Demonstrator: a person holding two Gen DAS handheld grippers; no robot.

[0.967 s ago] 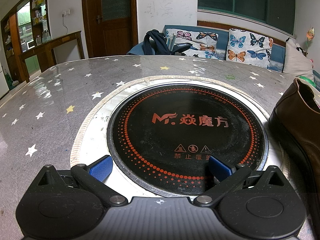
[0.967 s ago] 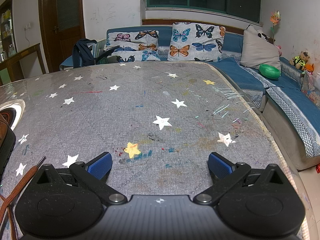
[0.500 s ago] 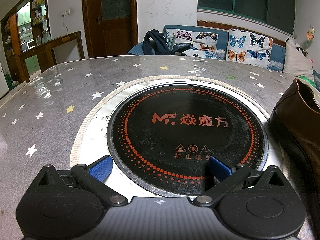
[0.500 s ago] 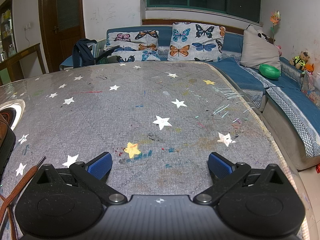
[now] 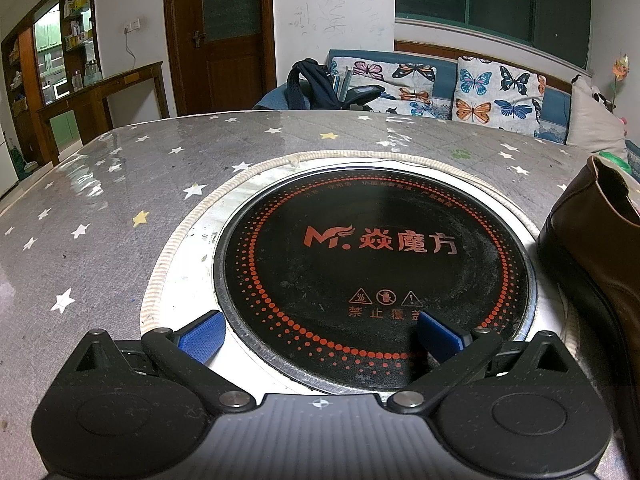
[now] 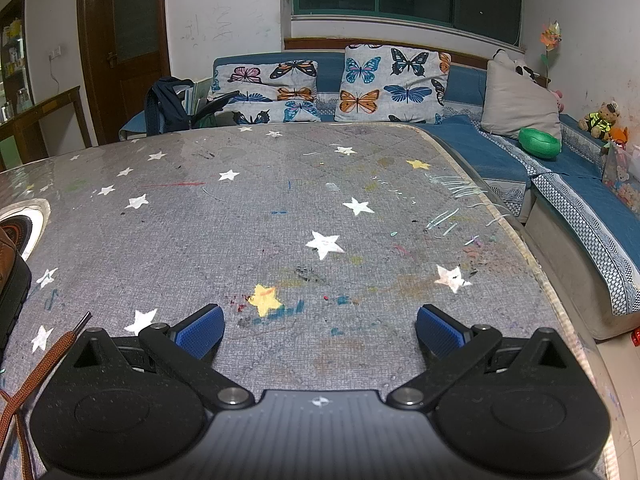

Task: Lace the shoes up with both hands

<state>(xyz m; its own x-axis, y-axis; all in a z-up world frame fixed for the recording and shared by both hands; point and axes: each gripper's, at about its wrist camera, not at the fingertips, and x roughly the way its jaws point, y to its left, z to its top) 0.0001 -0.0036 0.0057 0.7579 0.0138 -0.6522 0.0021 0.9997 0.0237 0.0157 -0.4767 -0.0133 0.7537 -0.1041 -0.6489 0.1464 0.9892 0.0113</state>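
On the far left, the left gripper (image 5: 320,334) is hovering low over the grey, star-printed surface (image 5: 100,216), its blue fingers (image 5: 202,336) standing spread wide with nothing between them. Directly ahead of it, a round black cooktop (image 5: 372,268) with red dots and lettering is sitting sunk into the surface, ringed by a pale metal collar. To the right of the cooktop, a brown leather shoe (image 5: 592,248) is resting on the surface, its heel end overlapping the collar and its opening facing up; only part of it is showing at the frame edge, so its eyelets cannot be made out.

In the right wrist view, the same shoe (image 6: 10,276) is peeking in at the left edge, dark sole toward the camera. Just below it, a brown lace (image 6: 44,364) is lying loose on the surface, its dark tip pointing away and its strands crossing near the gripper body. The right gripper (image 6: 320,330) is sitting beside the lace, apart from it, with its blue fingers (image 6: 438,332) also standing spread wide and gripping nothing, above a yellow star and marker smudges. Beyond the surface edge, a blue sofa (image 6: 480,148) is carrying butterfly cushions.
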